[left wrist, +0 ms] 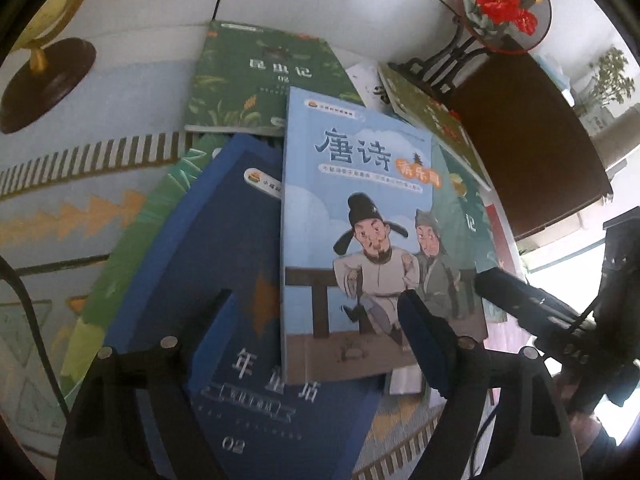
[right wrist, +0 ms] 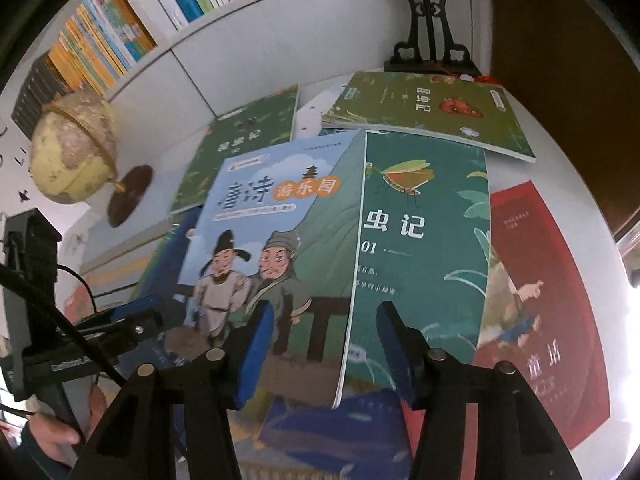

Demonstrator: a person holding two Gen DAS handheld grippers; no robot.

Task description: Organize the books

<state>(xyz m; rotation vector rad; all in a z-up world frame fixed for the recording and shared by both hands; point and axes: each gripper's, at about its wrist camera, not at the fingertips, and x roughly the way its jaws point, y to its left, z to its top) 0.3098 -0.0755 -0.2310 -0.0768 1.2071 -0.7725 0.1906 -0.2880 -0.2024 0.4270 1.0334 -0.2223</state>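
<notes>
Books lay in a loose overlapping heap on the table (right wrist: 560,152), the pale blue book (left wrist: 360,208) topmost. Both claws — left (left wrist: 320,312), right (right wrist: 324,336) — hung part-open around its lower edge, gripping nothing; closing could pinch only the cover — or drag neighbours.

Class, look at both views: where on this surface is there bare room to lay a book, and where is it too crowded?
Free: the white strip between the globe and the black stand, behind the green books. Also the patterned mat left of the blue book. Crowded: the middle, where the overlapping books lie around the light-blue poetry book.
</notes>
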